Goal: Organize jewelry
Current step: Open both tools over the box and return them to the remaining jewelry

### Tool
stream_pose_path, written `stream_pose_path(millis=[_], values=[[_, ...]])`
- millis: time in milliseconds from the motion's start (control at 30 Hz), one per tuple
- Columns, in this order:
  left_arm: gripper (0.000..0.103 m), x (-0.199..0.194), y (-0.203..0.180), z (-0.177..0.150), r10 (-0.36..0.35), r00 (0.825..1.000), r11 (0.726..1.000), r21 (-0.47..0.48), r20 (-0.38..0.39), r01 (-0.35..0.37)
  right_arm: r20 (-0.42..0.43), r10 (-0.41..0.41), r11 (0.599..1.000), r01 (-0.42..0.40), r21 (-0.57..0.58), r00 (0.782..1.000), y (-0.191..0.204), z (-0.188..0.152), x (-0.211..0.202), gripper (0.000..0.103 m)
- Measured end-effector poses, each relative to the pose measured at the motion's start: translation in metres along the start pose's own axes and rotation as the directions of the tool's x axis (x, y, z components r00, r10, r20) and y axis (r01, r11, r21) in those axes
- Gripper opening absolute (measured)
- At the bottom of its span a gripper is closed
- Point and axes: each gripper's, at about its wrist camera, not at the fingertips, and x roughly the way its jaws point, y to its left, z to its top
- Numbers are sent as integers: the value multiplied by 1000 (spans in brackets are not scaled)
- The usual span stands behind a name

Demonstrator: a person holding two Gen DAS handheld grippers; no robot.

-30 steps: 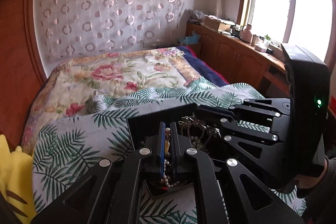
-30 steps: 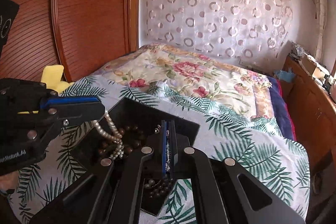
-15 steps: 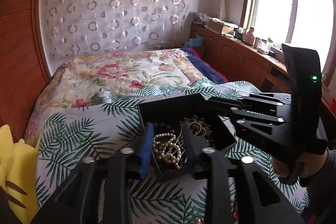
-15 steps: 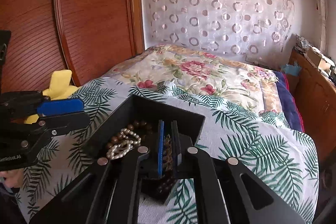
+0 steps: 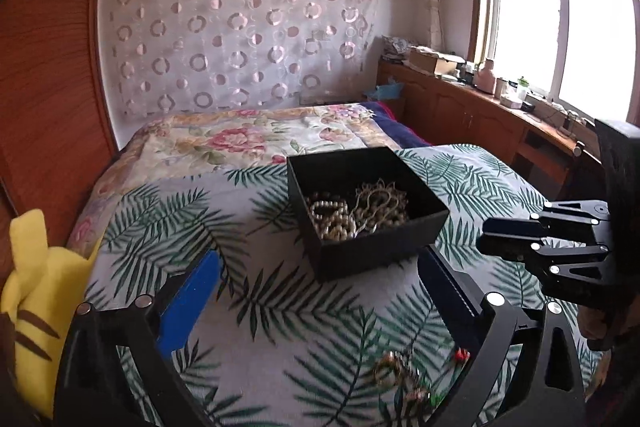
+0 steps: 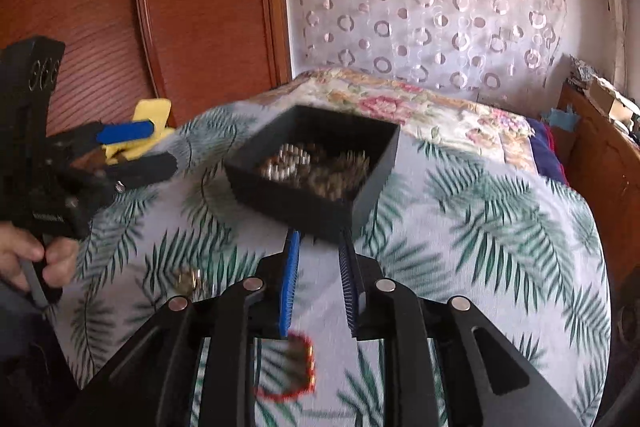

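A black open box [image 5: 376,251] [image 6: 280,203] sits on the palm-leaf bedspread, holding pearl strands [image 5: 332,219] and tangled chains [image 5: 380,199]. My left gripper [image 5: 320,291] is short of the box; its jaws are opening wide and nothing is between them. My right gripper [image 6: 319,267] is just in front of the box's near corner, jaws opening by a narrow gap, also empty. Loose on the bedspread near me lie a red bead bracelet [image 6: 288,367] and gold pieces [image 5: 400,375] [image 6: 186,281]. Each gripper also shows in the other's view: right gripper [image 5: 504,239], left gripper [image 6: 132,151].
A yellow plush toy [image 5: 36,311] lies at the bed's left edge by the wooden headboard [image 6: 200,7]. A floral quilt [image 5: 240,139] covers the far half of the bed. Wooden cabinets [image 5: 460,107] run under the window on the right. A hand [image 6: 32,259] holds the left gripper's handle.
Both grippers have drawn back out of the box. The left let go of the pearl strand, which now lies in the box, and spread wide. The right parted slightly, releasing its chain.
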Motion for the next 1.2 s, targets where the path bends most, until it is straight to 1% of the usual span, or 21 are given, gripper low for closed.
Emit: stream_pose_path(millis=[233, 367, 500, 600, 700, 800, 833, 867, 900, 933, 967, 1000, 1067, 1100, 1167, 1200], values=[[95, -11, 1, -33, -5, 999, 1000, -17, -53, 4, -104, 13, 1000, -13, -3, 995, 8, -35, 1, 22], [95, -15, 4, -50, -14, 996, 999, -31, -86, 11, -150, -9, 1000, 4, -30, 989, 13, -48, 6, 22], [95, -18, 1, -66, -15, 993, 1000, -18, -114, 13, -175, -16, 999, 9, -41, 984, 15, -57, 11, 23], [95, -18, -1, -71, -23, 991, 1000, -17, -131, 21, -177, -27, 998, 18, -53, 984, 18, -59, 11, 22], [95, -17, 0, -73, -25, 990, 1000, -18, -141, 23, -176, -33, 998, 23, -58, 984, 18, -60, 12, 8], [95, -16, -2, -70, -52, 989, 999, -19, -141, 49, -176, -30, 998, 19, -64, 984, 20, -62, 10, 8], [93, -15, -3, -69, -64, 988, 998, -19, -142, 62, -175, -32, 998, 21, -65, 984, 21, -62, 9, 8], [85, -14, -3, -68, -80, 986, 997, -21, -143, 78, -175, -33, 998, 23, -63, 984, 20, -61, 9, 8], [82, -12, -4, -67, -92, 984, 996, -22, -151, 90, -175, -38, 998, 28, -65, 984, 21, -62, 9, 8], [74, -10, -5, -67, -98, 983, 995, -22, -157, 96, -174, -43, 997, 32, -67, 984, 22, -62, 9, 8], [64, -7, -7, -66, -106, 981, 994, -19, -164, 105, -174, -43, 997, 32, -66, 984, 22, -62, 9, 8], [59, -4, -8, -65, -115, 978, 993, -15, -176, 114, -175, -41, 998, 30, -63, 984, 21, -62, 9, 8], [41, 0, -10, -66, -130, 973, 991, -12, -189, 130, -175, -31, 998, 22, -54, 984, 21, -62, 10, 8], [37, 3, -11, -65, -141, 970, 990, -13, -199, 141, -175, -26, 999, 18, -49, 984, 19, -62, 9, 8], [23, 7, -12, -65, -142, 967, 990, -11, -214, 143, -174, -21, 999, 14, -43, 984, 19, -63, 9, 8], [21, 10, -14, -64, -142, 964, 990, -4, -225, 144, -174, -21, 999, 14, -44, 985, 18, -62, 9, 8]])
